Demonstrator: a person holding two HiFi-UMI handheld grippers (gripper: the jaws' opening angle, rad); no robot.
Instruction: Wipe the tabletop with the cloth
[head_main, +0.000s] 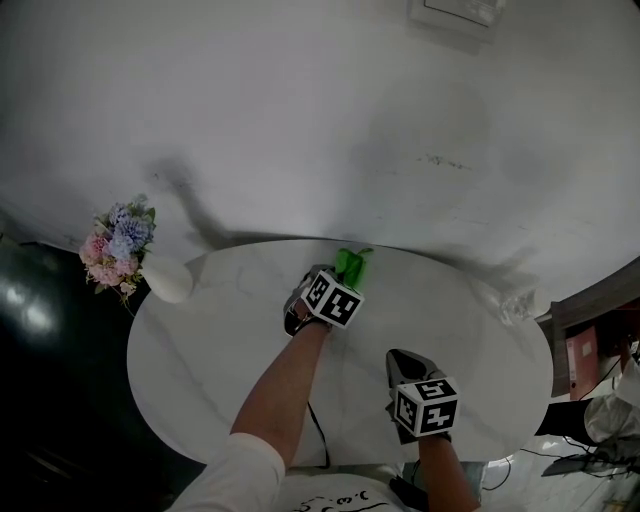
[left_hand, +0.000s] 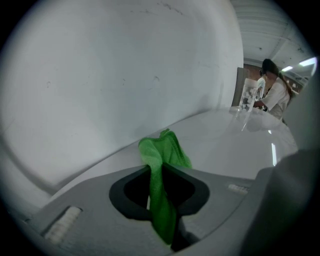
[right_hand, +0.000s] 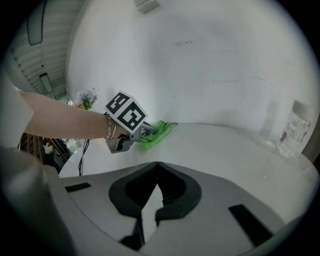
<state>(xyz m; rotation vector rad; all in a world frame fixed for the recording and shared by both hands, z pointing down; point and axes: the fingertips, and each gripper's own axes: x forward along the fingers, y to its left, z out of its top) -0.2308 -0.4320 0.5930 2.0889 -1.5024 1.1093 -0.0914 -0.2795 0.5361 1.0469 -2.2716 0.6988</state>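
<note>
- White marbled bench (head_main: 215, 340) is the largest thing before you and most of it lies bare, so plan long, overlapping strokes from the far edge back toward yourself
- Pink and blue flowers in a pale vase (head_main: 166, 283) stand at the bench's left rim; sweep around them, not into them
- Your left claw (head_main: 343, 275) is clamped on the cloth near the far edge; tip it down so more fabric lies flat on the stone
- Your right claw (head_main: 400, 360) is held over the near edge, tips pressed together on nothing; hold it clear of the wiping path
- Green cloth (left_hand: 162, 150) is pinched upright between the left jaws, its loose end apparently resting on the bench
- Clear bottle (right_hand: 295, 129) stands near the right rim; end your strokes short of it
</note>
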